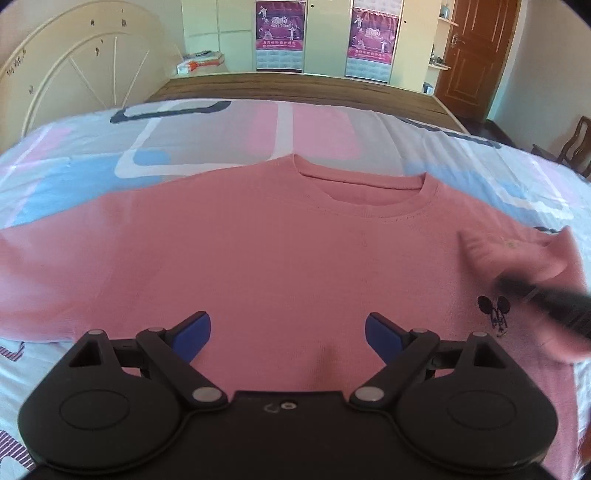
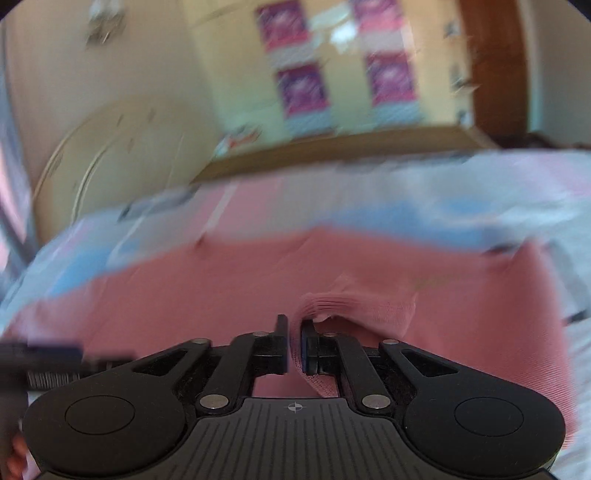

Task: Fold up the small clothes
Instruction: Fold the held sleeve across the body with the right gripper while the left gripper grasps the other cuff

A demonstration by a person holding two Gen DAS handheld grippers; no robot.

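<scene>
A pink long-sleeved shirt (image 1: 266,251) lies flat on the bed, collar (image 1: 365,192) toward the far side, a small black mouse print (image 1: 495,310) on its chest. My left gripper (image 1: 288,334) hovers over the shirt's lower middle, open, with nothing between its blue pads. My right gripper (image 2: 294,343) is shut on the cuff of the shirt's sleeve (image 2: 354,306), and the sleeve is lifted and drawn across the shirt's body (image 2: 184,295). In the left wrist view that gripper (image 1: 546,302) shows as a dark blur at the right with the sleeve (image 1: 517,254) trailing from it.
The shirt rests on a bedsheet (image 1: 221,133) patterned in blue, pink and white. A cream headboard (image 1: 81,74) stands at the left, a wooden bed end (image 1: 295,86) beyond. Cupboards with posters (image 1: 280,35) and a brown door (image 1: 476,55) line the far wall.
</scene>
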